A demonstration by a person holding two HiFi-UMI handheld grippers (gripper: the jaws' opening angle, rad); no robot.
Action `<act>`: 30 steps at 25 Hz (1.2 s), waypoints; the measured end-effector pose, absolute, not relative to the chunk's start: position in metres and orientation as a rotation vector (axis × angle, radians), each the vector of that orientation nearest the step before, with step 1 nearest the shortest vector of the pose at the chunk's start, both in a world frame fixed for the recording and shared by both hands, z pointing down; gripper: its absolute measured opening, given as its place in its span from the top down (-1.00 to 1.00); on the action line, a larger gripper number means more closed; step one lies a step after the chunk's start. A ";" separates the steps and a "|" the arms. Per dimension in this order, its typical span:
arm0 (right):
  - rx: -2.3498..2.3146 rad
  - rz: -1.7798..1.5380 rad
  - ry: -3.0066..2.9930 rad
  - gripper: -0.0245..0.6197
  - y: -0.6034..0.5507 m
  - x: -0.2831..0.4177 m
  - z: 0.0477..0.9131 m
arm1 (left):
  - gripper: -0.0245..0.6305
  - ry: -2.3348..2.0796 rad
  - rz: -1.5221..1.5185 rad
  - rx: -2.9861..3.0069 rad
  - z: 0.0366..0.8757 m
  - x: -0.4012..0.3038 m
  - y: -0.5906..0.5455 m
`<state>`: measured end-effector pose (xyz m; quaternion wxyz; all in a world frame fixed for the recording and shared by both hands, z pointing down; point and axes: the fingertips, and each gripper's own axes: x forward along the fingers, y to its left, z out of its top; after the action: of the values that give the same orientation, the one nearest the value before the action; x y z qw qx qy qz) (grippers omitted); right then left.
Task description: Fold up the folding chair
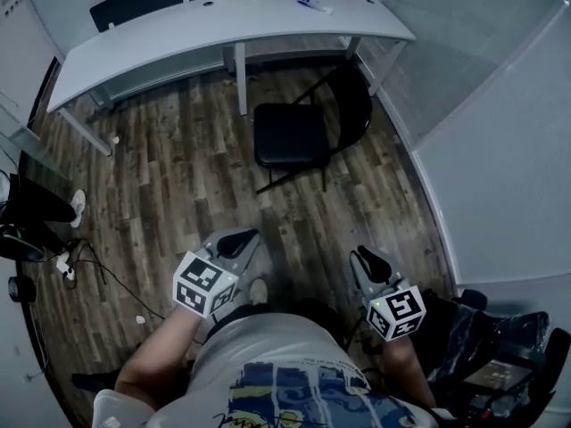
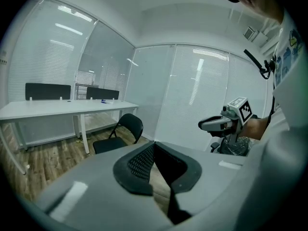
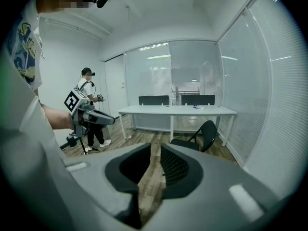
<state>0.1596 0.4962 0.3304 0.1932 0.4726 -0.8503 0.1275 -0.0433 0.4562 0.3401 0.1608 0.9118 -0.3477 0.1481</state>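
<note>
A black folding chair (image 1: 290, 134) stands unfolded on the wood floor in front of the white desk (image 1: 178, 34), its backrest toward the right wall. It is also seen in the left gripper view (image 2: 120, 134) and in the right gripper view (image 3: 198, 137). Both grippers are held near my body, well short of the chair. My left gripper (image 1: 237, 239) has its pads together at the tip (image 2: 154, 144) and holds nothing. My right gripper (image 1: 369, 261) shows a narrow gap between its jaws (image 3: 155, 147), with only floor seen through it.
The desk (image 3: 178, 110) carries a small marker (image 1: 314, 4). Frosted glass walls close the room at the right (image 1: 500, 150). Cables and tripod gear (image 1: 36, 239) lie at the left, and dark equipment (image 1: 500, 364) at the bottom right. Another person (image 3: 91, 114) stands at the left.
</note>
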 end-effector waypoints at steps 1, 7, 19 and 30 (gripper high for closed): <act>1.325 0.366 -2.380 0.76 0.495 0.158 0.333 | 0.91 -0.983 0.427 2.593 0.345 -0.044 0.454; 1.332 0.381 -2.358 0.76 0.472 0.175 0.327 | 0.91 -0.968 0.427 2.583 0.343 -0.030 0.431; 1.252 0.342 -2.400 0.73 0.406 0.255 0.312 | 0.91 -1.058 0.390 2.549 0.329 0.048 0.383; 1.097 0.373 -2.466 0.63 0.364 0.290 0.339 | 0.89 -1.228 0.410 2.437 0.345 0.080 0.368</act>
<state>0.2902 0.3644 0.3388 0.2068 0.3938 -0.8855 0.1340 0.0797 0.3677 0.3449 0.1896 0.8671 -0.4369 0.1460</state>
